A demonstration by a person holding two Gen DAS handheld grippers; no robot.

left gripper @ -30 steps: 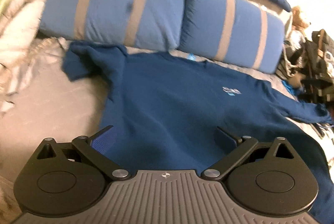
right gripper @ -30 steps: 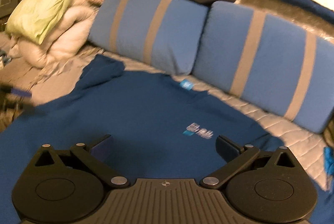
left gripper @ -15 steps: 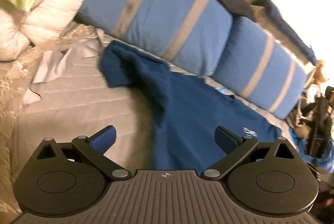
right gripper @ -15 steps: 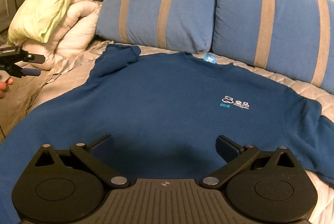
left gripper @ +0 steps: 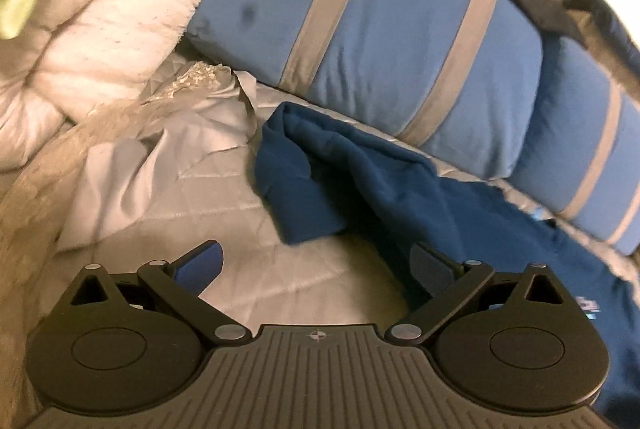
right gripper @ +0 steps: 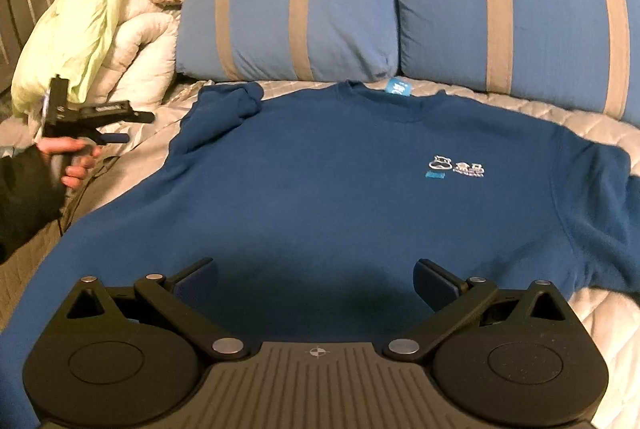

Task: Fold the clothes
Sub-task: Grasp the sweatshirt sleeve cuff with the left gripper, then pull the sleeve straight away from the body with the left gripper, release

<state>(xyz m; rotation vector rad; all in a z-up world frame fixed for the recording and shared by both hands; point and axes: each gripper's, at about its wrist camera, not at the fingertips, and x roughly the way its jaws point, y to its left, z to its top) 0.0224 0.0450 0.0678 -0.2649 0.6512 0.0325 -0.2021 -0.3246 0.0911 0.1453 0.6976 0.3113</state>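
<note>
In the left wrist view, the left tool (left gripper: 318, 261) is held wide open above the bed (left gripper: 208, 189), with nothing gripped. A bunched sleeve (left gripper: 304, 185) of the blue sweatshirt (left gripper: 500, 229) is seen just ahead, below the striped pillows (left gripper: 380, 41) at the head of the bed.

In the right wrist view, the right tool (right gripper: 316, 279) is also spread wide and empty, held over the sweatshirt's lower part. The sweatshirt (right gripper: 320, 189) is laid flat, front up, collar toward the pillows (right gripper: 304, 13). At the bed's left edge, the left tool (right gripper: 120, 127) is held by a hand (right gripper: 66, 159).
</note>
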